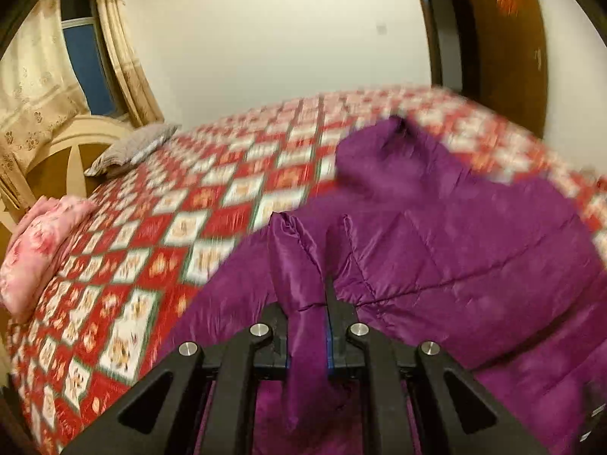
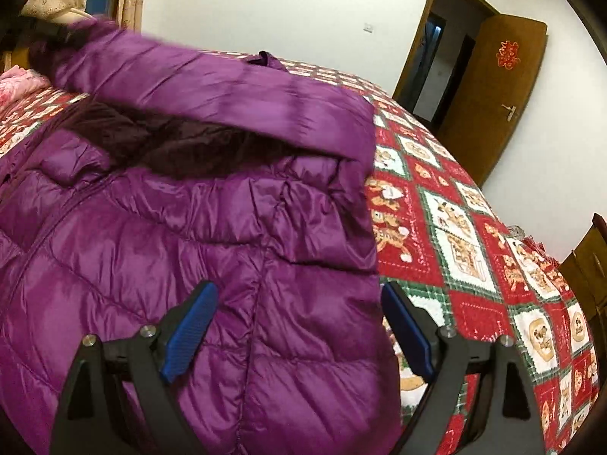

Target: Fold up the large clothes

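Observation:
A large purple quilted down jacket [image 2: 170, 235] lies on a bed with a red, white and green patchwork cover [image 2: 466, 250]. In the left wrist view my left gripper [image 1: 307, 288] is shut on a fold of the purple jacket [image 1: 455, 250] and holds it lifted above the bed. In the right wrist view a sleeve or side panel [image 2: 227, 94] is raised across the jacket, showing dark lining. My right gripper [image 2: 299, 303] is open, its blue pads [image 2: 193, 322] spread over the jacket's lower right part, holding nothing.
A pink folded quilt [image 1: 38, 250] and a grey pillow [image 1: 132, 148] lie near the headboard [image 1: 76, 140]. A curtained window [image 1: 87, 60] is behind them. A brown door [image 2: 493, 87] stands open past the bed. A wooden cabinet [image 2: 588, 265] is at the right.

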### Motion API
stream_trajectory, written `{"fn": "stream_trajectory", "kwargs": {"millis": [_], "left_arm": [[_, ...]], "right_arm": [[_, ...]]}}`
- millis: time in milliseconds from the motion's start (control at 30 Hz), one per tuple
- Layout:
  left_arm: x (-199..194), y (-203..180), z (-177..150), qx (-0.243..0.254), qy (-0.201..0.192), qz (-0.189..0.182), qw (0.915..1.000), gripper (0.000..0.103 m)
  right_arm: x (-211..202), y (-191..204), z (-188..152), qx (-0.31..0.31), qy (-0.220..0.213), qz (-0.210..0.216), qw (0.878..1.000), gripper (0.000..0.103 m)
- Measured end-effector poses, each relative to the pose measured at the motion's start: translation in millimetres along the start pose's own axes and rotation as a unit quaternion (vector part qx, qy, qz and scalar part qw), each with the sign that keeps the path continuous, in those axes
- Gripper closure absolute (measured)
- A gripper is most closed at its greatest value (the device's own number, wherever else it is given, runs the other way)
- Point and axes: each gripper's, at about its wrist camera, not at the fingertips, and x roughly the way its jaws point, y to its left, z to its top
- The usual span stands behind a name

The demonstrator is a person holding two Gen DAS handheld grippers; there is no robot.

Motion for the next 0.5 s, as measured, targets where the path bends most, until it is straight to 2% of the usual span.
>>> {"fn": "stream_trajectory", "kwargs": {"millis": [67,100,133,167,200,233,300,333,400,500], "left_arm": [[18,-9,-14,0.019,0.021,0.012,0.9995,0.087],[24,-13,-15,0.023,0.028,0.017,0.9992,0.083],[27,-14,-15,0.022,0.033,0.020,0.9990,0.082],[27,-15,-13,0.018,0.030,0.020,0.9992,0.077],[24,-12,-10,0.011,0.023,0.019,0.9995,0.067],[16,-7,-5,-0.001,0.005,0.023,0.9997,0.060],[2,1,3,-0.023,-0.031,0.036,0.9986,0.018],[-6,5,8,-0.038,-0.054,0.043,0.9969,0.012],[-11,5,15,-0.047,-0.075,0.032,0.9955,0.009],[2,-9,27,-0.038,-0.061,0.035,0.9968,0.009]], "right_arm": [[0,-7,4,0.003,0.016,0.018,1.000,0.014],[-3,-11,7,0.006,0.021,0.023,1.000,0.021],[-3,-17,11,0.009,0.022,0.026,0.999,0.041],[-10,-25,19,0.013,0.019,0.031,0.999,0.050],[-16,-31,26,0.019,0.013,0.033,0.999,0.058],[-24,-40,37,0.027,0.004,0.033,0.999,0.059],[-33,-53,58,0.038,-0.010,0.028,0.999,0.058],[-34,-59,69,0.045,-0.021,0.025,0.998,0.058],[-28,-65,91,0.055,-0.041,0.016,0.998,0.058],[0,-65,120,0.076,-0.055,0.020,0.995,0.057]]}}
